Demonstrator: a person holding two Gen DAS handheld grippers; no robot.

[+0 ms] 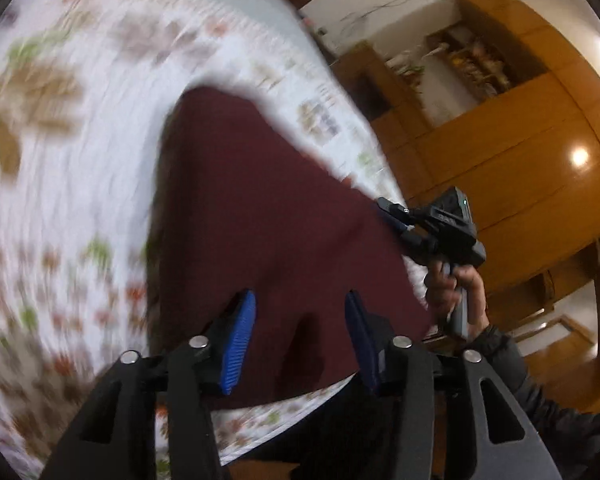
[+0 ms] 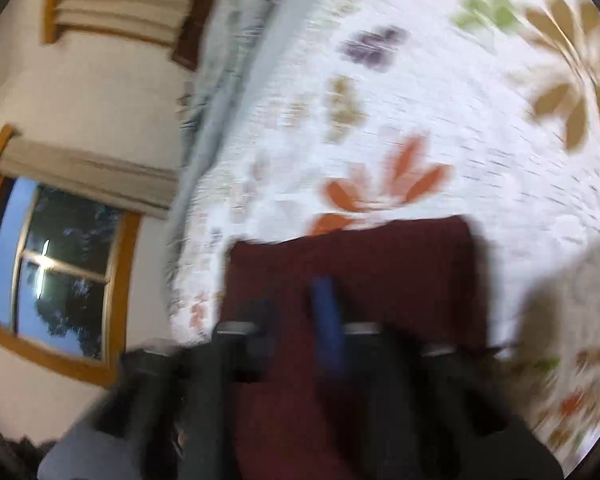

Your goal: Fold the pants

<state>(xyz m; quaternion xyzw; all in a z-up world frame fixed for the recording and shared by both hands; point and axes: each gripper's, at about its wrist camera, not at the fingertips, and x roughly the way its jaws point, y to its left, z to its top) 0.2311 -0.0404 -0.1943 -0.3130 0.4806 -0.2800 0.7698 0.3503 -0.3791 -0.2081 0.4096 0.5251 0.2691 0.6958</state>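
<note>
Bedroom surroundings are seen on both sides: wooden cabinets (image 1: 512,128) in the left wrist view and a window (image 2: 60,272) in the right wrist view, with a white floral quilt (image 1: 72,168) spread as the working surface. On it the maroon pants (image 1: 268,208) are laid, their fabric stretching away from the near edge of the bed in a long panel, so the long axis is judged to run roughly along the line both grippers point.

The left gripper (image 1: 300,340) is held over the near end of the cloth with its blue pads (image 1: 238,344) partly apart; fabric is seen below and between them, but no pinch is shown, so it is taken as not gripping. The right gripper (image 2: 328,328) is blurred in its own view, and its pads appear brought fully together. In the left wrist view its tip is seen at the right-hand edge of the pants, yet whether cloth is caught there cannot be told.

Both grippers are close to the garment. The left is placed over the middle of the near end, the right at the side edge, so the next grasp is judged to depend on the near hem being met squarely across that long axis
</note>
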